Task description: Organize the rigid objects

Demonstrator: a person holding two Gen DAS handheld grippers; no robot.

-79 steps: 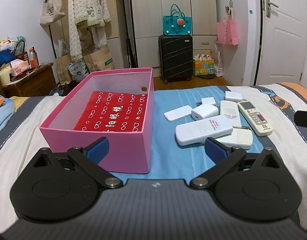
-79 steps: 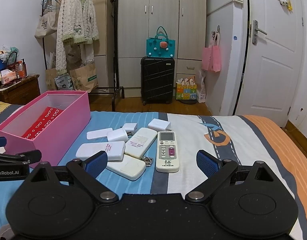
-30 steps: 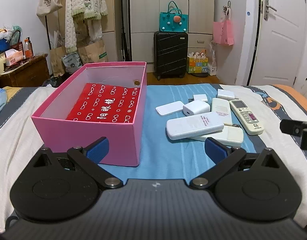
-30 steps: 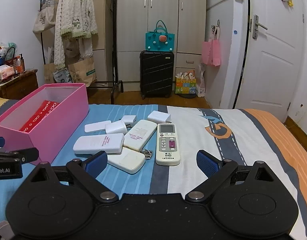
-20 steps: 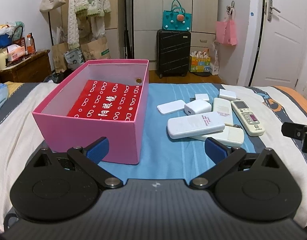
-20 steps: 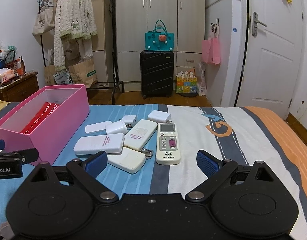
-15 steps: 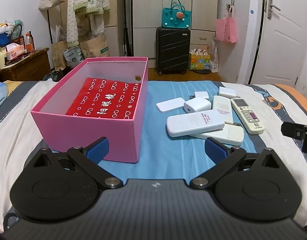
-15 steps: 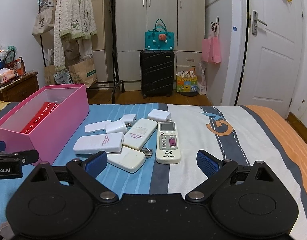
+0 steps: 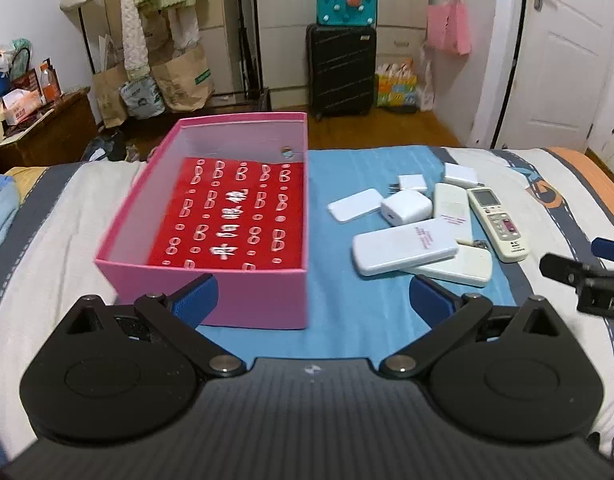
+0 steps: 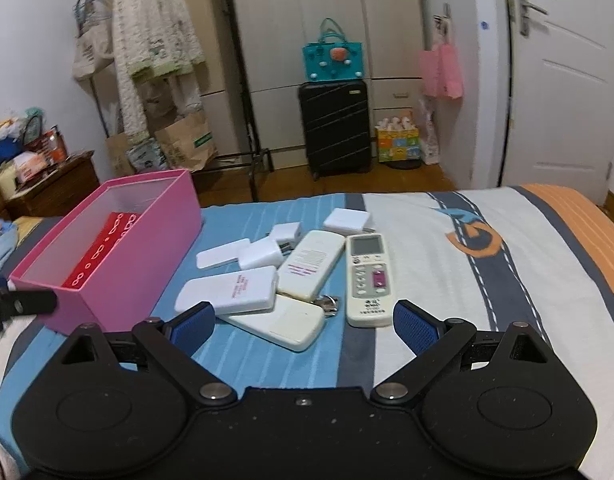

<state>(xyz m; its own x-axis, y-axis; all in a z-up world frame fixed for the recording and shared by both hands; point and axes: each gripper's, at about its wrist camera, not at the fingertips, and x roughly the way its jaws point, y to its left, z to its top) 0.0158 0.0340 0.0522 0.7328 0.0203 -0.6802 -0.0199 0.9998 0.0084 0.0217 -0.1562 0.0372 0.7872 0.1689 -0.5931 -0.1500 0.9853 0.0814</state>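
Observation:
An open pink box (image 9: 263, 302) (image 10: 147, 248) with a red printed lining sits on the bed. Right of it lies a cluster of white devices: a flat white pack (image 9: 403, 250) (image 10: 231, 290), a cream one beneath it (image 10: 279, 326), a remote face down (image 10: 313, 262), a button remote (image 9: 497, 224) (image 10: 369, 272), chargers (image 9: 407, 208) (image 10: 265, 254). My left gripper (image 9: 313, 296) hovers open before the box's near wall. My right gripper (image 10: 305, 320) is open over the near end of the cluster, holding nothing.
The bed has a blue, white and orange cover (image 10: 487, 272). Beyond its far edge stand a black suitcase (image 10: 335, 128), a wardrobe (image 10: 327, 20), a clothes rack (image 10: 155, 40), paper bags and a white door (image 10: 563, 80). A wooden side table (image 9: 43, 132) stands at left.
Both grippers have risen and tilted down, so the box and the devices sit higher in view. The right gripper has come closer over the white cluster. Nothing on the bed has moved.

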